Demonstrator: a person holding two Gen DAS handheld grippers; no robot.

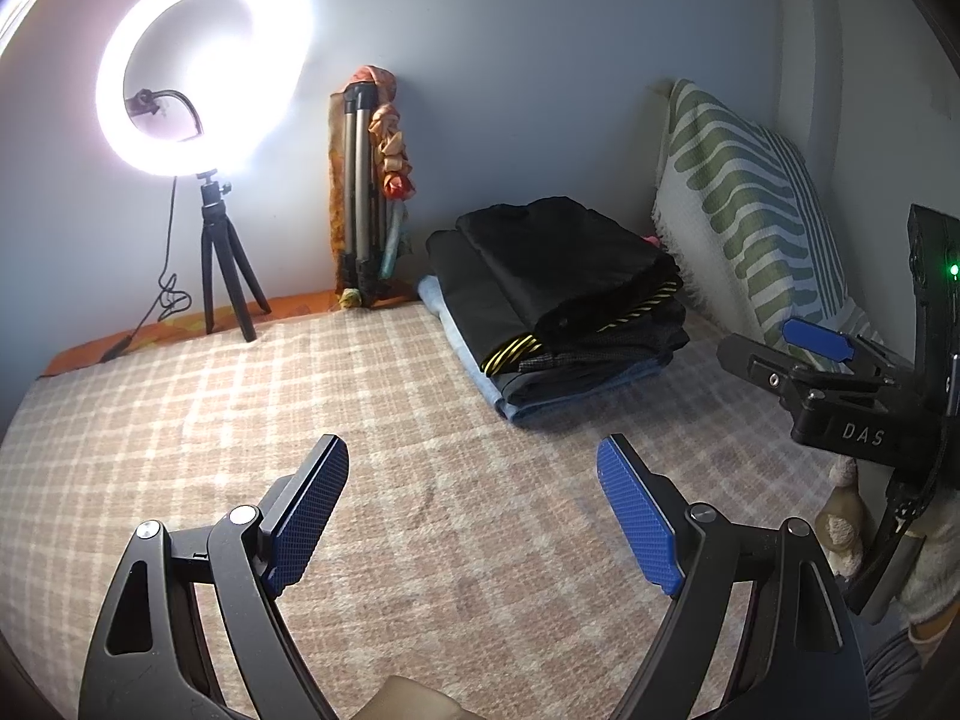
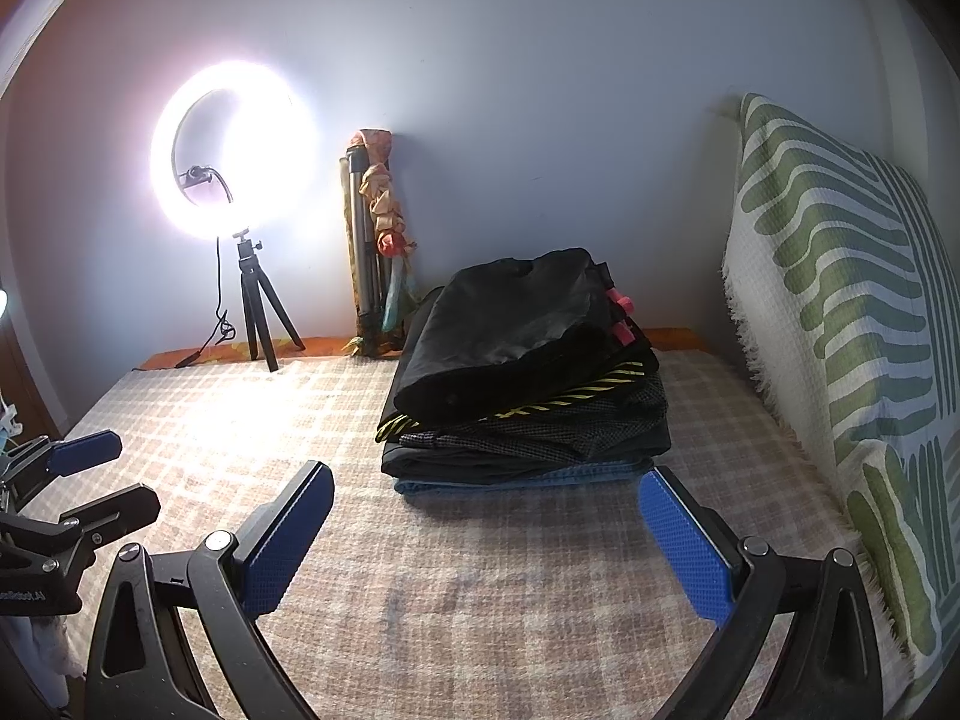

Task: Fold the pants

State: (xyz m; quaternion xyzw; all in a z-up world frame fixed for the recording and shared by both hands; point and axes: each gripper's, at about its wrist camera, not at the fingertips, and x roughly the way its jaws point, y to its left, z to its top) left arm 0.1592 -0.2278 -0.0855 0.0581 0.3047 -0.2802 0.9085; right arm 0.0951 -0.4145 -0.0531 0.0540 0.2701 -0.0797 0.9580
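Observation:
A stack of folded pants (image 1: 558,294) lies on the checked bed cover (image 1: 300,408) near the back wall; black pairs on top, one with yellow stripes, a blue one at the bottom. It also shows in the right wrist view (image 2: 528,384). My left gripper (image 1: 474,498) is open and empty above the bare cover, in front and left of the stack. My right gripper (image 2: 486,534) is open and empty just in front of the stack. The right gripper shows at the right of the left wrist view (image 1: 804,354), and the left gripper at the left of the right wrist view (image 2: 102,474).
A lit ring light on a small tripod (image 1: 204,90) stands at the back left. A folded tripod with orange cloth (image 1: 366,192) leans on the wall. A green-striped cushion (image 1: 750,210) lines the right side. A cable (image 1: 168,294) trails by the light.

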